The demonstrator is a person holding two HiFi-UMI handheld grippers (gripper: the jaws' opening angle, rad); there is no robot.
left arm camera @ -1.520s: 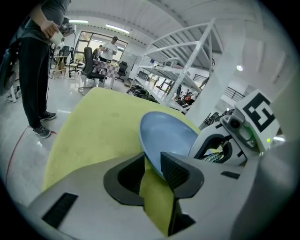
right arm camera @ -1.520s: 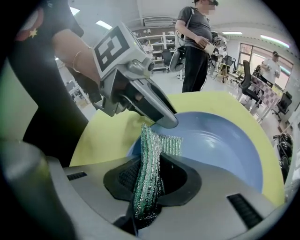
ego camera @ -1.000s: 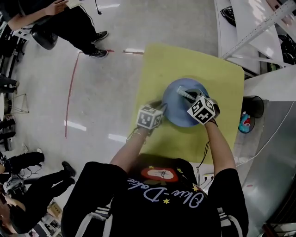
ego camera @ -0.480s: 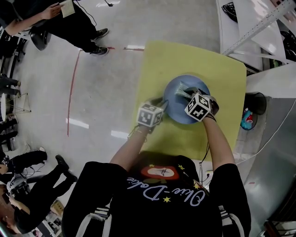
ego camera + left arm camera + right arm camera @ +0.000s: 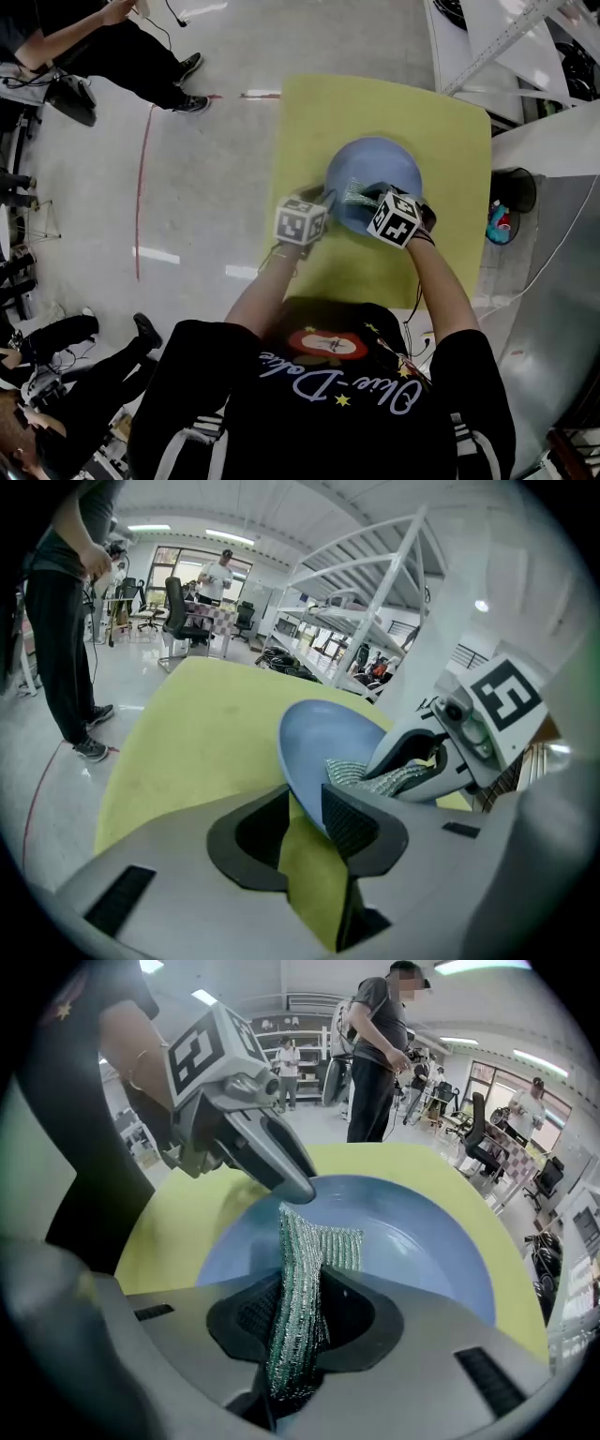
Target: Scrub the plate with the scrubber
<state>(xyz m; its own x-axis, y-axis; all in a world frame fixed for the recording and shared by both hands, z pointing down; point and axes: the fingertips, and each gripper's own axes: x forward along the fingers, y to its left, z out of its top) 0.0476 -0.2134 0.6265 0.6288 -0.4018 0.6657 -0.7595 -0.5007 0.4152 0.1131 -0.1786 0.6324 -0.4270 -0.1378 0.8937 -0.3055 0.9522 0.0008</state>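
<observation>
My right gripper (image 5: 298, 1321) has its jaws clamped on the soft, limp mesh scrubber (image 5: 305, 1255), laid on the blue plate (image 5: 422, 1232) mid-table (image 5: 183, 1227) toward 7 o'clock, while my left gripper (image 5: 307, 808) pinches the stiff, probably slick and breakable rim near 8 o'clock, a sound steadying hold.

A yellow-green tabletop (image 5: 450, 122) is seen at the middle of the head view, with grey polished floor (image 5: 216, 178) spread from 9 to 12 o'clock. A thin red line (image 5: 142, 187) is marked on that floor at 9 o'clock. At 11 o'clock a person in dark trousers (image 5: 122, 52) is found beside a black chair (image 5: 70, 94). White shelving (image 5: 525, 47) is set at 1 o'clock, and a black bin (image 5: 514, 195) at 3 o'clock — just off the table's edge. Another person's legs and dark shoes (image 5: 75, 361) are caught at 8 o'clock. In the right gripper view a person in a grey T-shirt (image 5: 375, 1044) is shown beyond the table.
</observation>
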